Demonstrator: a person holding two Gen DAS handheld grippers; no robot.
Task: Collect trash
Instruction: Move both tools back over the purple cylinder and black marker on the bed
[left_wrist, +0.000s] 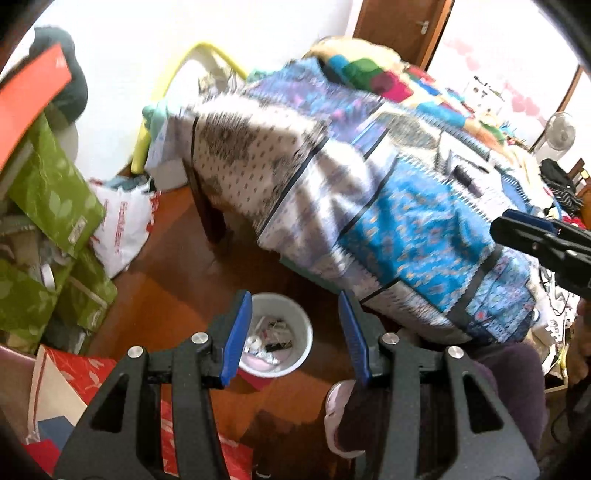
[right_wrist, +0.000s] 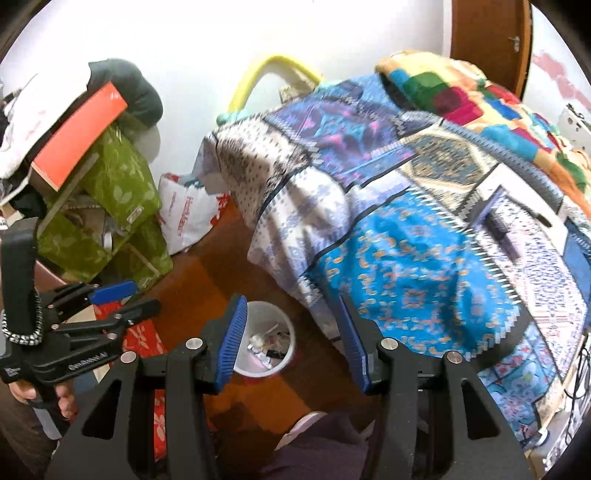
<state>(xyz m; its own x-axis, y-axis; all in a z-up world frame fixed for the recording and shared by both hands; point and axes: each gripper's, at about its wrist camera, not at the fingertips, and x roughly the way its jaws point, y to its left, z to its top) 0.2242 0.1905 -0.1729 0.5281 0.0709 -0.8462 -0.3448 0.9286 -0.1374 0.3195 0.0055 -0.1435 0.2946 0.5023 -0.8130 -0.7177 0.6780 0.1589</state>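
Fingers come first: your left gripper (left_wrist: 295, 336) has its blue ribbed pads spread with nothing between them, and your right gripper (right_wrist: 291, 341) stands the same, parted and empty. Neither is carrying trash at this moment, so both look free for the next pick.

Just beyond and below both sets of fingertips sits the round white plastic waste bin (left_wrist: 275, 334), upright on the reddish-brown wooden floor (left_wrist: 177, 258). Small scraps of paper and wrappers (right_wrist: 267, 345) already lie in its bottom, which suggests some of the collecting is done; it stands close to the bed's edge, probably so you can drop things into it from either side. Nearer you than the bin, a pale shoe (left_wrist: 338, 410) and a dark purple trouser leg (left_wrist: 513, 373) show under the left gripper.

To the left of your grippers, red paper bags with a white leaf print (left_wrist: 83, 369) lie on the floor, and past them green leaf-patterned gift bags (right_wrist: 122, 184) are piled against each other with an orange-red flat box (right_wrist: 81, 136) leaning on top. Farther still, a white plastic shopping bag with red lettering (right_wrist: 188, 218) slumps by the wall.

To the right and ahead, the patchwork bedspread in blue, white and purple (right_wrist: 406, 266) drapes over the bed's corner. Motion blur hides whether any loose trash lies on it.
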